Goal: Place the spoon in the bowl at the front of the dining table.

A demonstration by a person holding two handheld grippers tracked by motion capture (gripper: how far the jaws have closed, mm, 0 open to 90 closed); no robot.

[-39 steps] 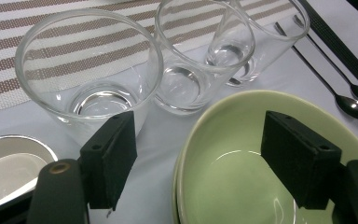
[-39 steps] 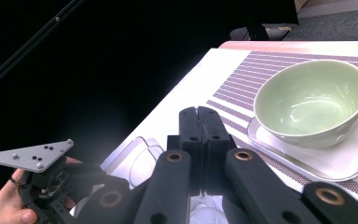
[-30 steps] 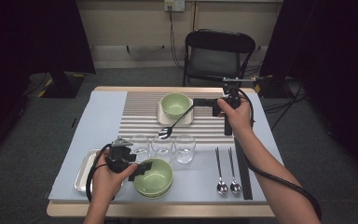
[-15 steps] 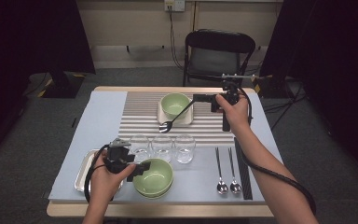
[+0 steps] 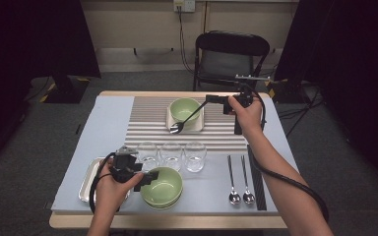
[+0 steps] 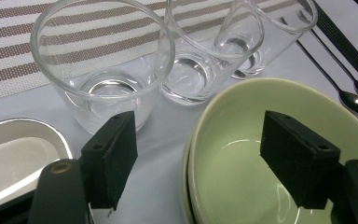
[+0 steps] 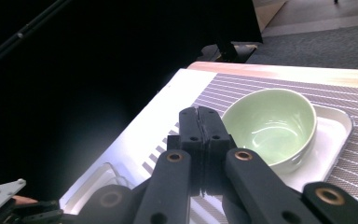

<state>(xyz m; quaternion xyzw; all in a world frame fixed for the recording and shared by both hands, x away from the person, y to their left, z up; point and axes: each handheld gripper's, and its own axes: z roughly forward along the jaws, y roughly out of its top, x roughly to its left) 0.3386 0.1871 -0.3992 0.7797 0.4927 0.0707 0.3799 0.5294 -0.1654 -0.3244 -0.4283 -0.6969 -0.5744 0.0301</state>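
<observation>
no text, label or number can be read anywhere

Recording studio or lab, black curtains [image 5: 34,39], set table [image 5: 113,123], folding chair [image 5: 231,56]

A: What stands in the middle of the counter [image 5: 78,147]?
B: Three empty glasses [image 5: 170,156] in a row, by the striped mat [image 5: 147,123].
A: And on the right?
B: Two spoons [image 5: 240,179] side by side, next to a black strip [image 5: 256,177]. A chair [image 5: 231,59] stands behind.

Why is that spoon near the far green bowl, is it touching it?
Cannot tell. In the high view the spoon crosses the far green bowl, hiding any gap.
</observation>
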